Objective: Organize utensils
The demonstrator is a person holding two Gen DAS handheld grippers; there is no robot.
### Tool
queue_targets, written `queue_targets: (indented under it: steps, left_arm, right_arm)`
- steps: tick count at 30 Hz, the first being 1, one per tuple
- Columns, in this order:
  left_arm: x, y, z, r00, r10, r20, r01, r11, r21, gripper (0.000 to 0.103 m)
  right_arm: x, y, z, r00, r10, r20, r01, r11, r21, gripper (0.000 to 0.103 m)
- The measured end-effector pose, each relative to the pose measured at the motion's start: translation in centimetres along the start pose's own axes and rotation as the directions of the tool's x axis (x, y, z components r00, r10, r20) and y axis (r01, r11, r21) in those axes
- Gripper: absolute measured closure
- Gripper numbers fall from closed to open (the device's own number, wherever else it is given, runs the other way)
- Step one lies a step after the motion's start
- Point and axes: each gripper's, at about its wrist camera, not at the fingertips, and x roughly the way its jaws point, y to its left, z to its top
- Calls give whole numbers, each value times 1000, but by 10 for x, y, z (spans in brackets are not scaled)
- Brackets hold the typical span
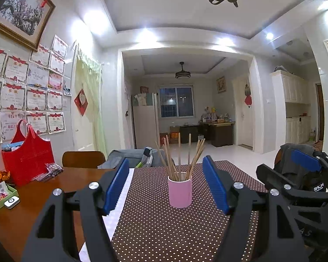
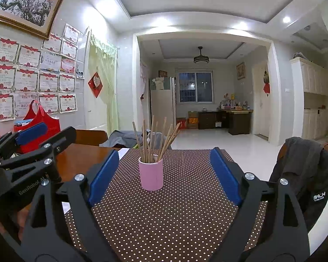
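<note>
Right now, risks first: your pink cup (image 1: 180, 193) is light-looking and tall, and the chopsticks (image 1: 179, 157) fan out well above its rim, so a finger brushing a stick on the way in could probably tip the whole cup.
Cause of a tip: coming in level at stick height rather than at the cup wall, or closing on one side only.
Second risk: your two grippers sit side by side and close; the right gripper (image 2: 165, 174) shows at 3 o'clock in the left wrist view, so moving both towards the cup at once could knock them together.
Third risk: the dotted cloth (image 1: 164, 229) under the cup may slide on the tabletop (image 1: 61, 183) if you drag the cup instead of lifting it.
Left gripper (image 1: 170, 185): your fingers stand wide and hold nothing.
Right gripper: fingers also wide, nothing between the pads.
Cup in left view: at 12 o'clock, dead ahead and centred between the blue pads, beyond the fingertips and not touching them.
Cup in right view: at about 11 o'clock, nearer the left-hand pad than the right-hand one, also beyond the tips.
Chopsticks: all standing in the cup, leaning outwards, most towards 1 o'clock.
Judgement: the utensils look gathered already; none lie loose on the cloth in either view.
</note>
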Motion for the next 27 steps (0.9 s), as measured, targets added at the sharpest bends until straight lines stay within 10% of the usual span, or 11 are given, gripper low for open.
queue_targets:
  steps: [27]
  left_arm:
    - [4, -2, -6, 1000, -10, 1, 10, 1000, -14, 34]
  right_arm:
    - [0, 5, 1, 1000, -20, 10, 20, 1000, -3, 19]
